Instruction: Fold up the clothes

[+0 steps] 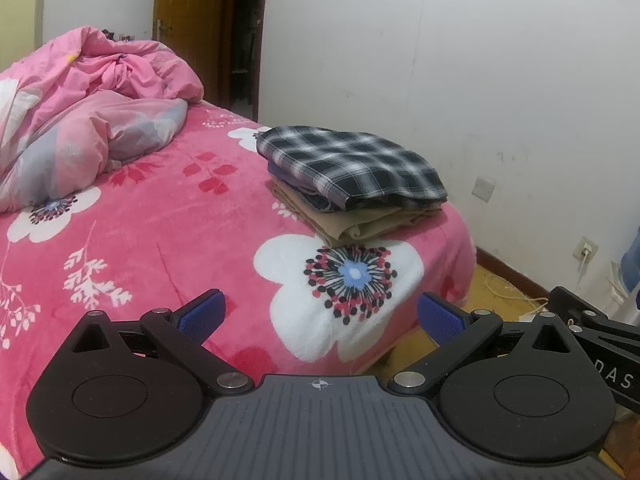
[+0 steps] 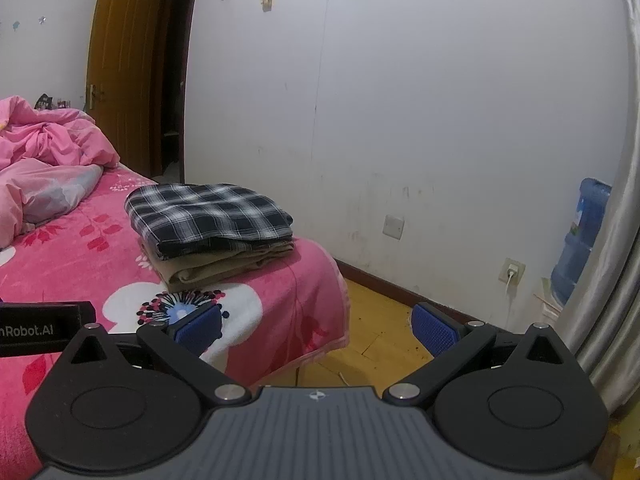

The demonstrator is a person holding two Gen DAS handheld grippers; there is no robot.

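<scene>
- The left gripper (image 1: 320,316) hangs over the near edge of the bed (image 1: 168,240) with its blue pads (image 1: 202,314) spread wide and nothing between them: released.
- The right gripper (image 2: 318,328) is released too, pads (image 2: 436,330) wide apart and empty. It sits past the bed's near right corner, with its right pad over the wooden floor (image 2: 372,328).
- The 2 grippers are just beside each other; a black part of each shows at the edge of the other's view.
- The clothes are in 1 stack (image 1: 352,184) on the right side of the bed, beyond both grippers and close to the right edge. A plaid shirt (image 2: 208,212) lies folded on top, a tan garment (image 2: 224,268) at the bottom, and a thin purple layer (image 1: 288,178) shows between them.
- No loose garment shows on the open blanket; a crumpled pink quilt (image 1: 88,108) fills the far left. By my reading, the folding is done or nearly so.
- Risks from here, as I judge them:
  - The stack is near the bed's edge, so a nudge from the left could slide it to the floor.
  - Pinching only the shirt would drag it off and undo its fold.
  - Grabbing the plush blanket along with a garment would pull the stack askew.
</scene>
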